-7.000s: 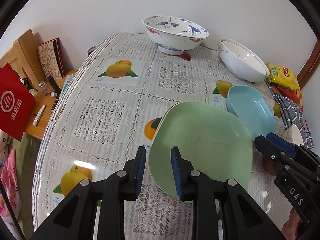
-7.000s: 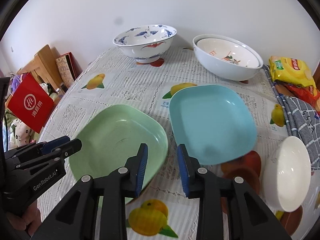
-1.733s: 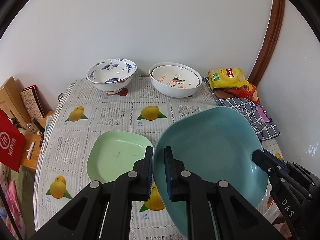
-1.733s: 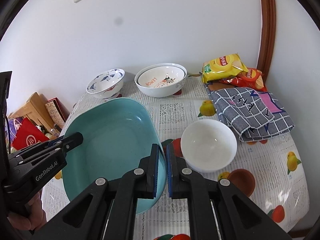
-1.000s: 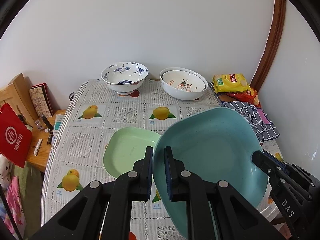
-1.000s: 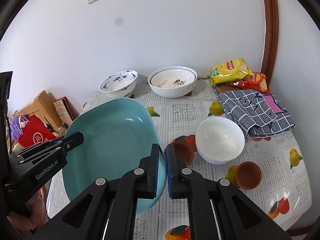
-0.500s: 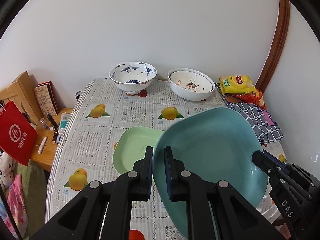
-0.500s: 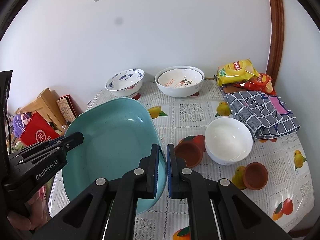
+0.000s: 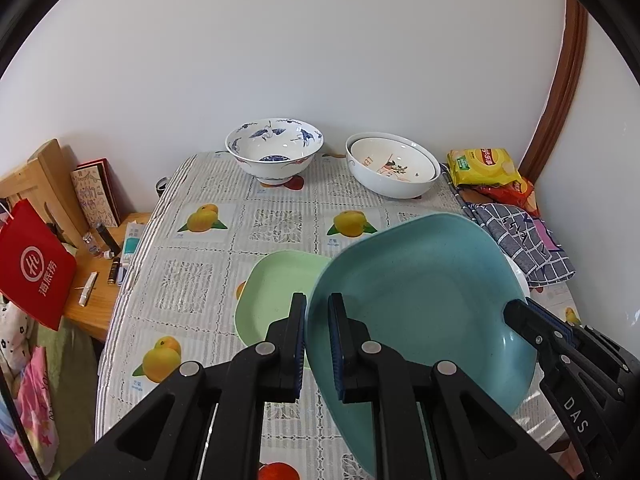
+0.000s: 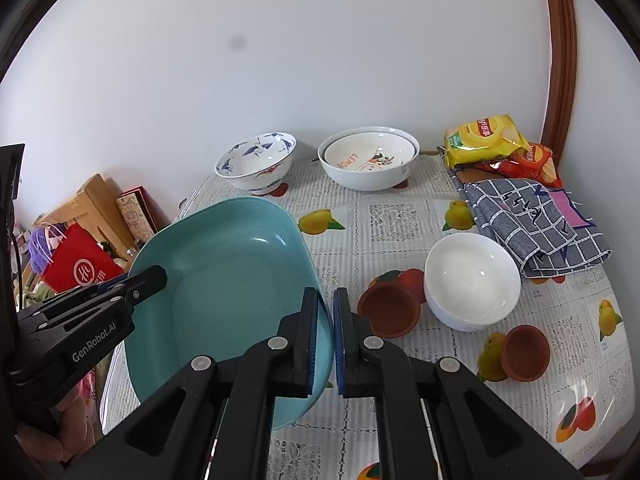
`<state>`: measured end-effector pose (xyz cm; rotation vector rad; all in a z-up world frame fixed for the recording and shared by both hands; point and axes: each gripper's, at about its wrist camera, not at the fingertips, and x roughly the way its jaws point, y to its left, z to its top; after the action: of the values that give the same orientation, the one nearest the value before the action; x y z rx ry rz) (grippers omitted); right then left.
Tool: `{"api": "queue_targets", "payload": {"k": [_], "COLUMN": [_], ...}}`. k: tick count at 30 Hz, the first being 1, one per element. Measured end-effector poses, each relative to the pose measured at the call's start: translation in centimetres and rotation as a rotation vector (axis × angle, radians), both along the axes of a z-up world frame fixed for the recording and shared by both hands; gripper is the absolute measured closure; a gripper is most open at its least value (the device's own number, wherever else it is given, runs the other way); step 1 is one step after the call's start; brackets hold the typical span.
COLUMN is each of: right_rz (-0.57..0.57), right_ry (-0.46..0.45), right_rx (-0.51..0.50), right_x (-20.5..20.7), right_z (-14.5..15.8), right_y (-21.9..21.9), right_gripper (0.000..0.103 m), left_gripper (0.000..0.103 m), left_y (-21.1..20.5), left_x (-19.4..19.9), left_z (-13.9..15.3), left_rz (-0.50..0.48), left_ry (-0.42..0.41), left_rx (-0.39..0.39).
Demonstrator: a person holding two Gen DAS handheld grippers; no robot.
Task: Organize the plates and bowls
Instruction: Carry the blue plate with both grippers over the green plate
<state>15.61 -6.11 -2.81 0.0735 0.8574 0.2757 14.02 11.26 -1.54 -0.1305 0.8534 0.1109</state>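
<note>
Two grippers, left gripper (image 9: 317, 344) and right gripper (image 10: 326, 344), have their fingers clamped on opposite rims of the blue plate (image 9: 420, 300), held in the air above the green plate (image 9: 276, 288) mid-tabletop. Uneven pulling could tilt it loose and chip both.

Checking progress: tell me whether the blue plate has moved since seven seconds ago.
Yes. The blue plate is lifted off the table, held by both grippers, overlapping the green plate.
</note>
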Motion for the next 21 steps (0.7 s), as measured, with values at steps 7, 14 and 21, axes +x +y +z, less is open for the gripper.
{"api": "queue_targets", "payload": {"k": [7, 14, 21], "right_rz": [0.001, 0.005, 0.012], "right_ry": [0.012, 0.021, 0.044], "right_rx": [0.001, -0.013, -0.027], "right_x": [0.9, 1.6, 2.8], "right_z": [-0.6, -1.0, -2.0], "right_y": [0.7, 1.1, 2.0], "right_gripper": [0.095, 0.095, 0.095], "left_gripper": [0.092, 0.092, 0.092], "left_y": [0.6, 1.1, 1.9], "left_x": [0.7, 1.4, 2.3], "left_z": [-0.6, -1.4, -2.4], "left_rz": [0.006, 0.011, 0.017], "left_ry": [0.013, 0.029, 0.049], "left_rx": [-0.012, -0.029, -0.045]}}
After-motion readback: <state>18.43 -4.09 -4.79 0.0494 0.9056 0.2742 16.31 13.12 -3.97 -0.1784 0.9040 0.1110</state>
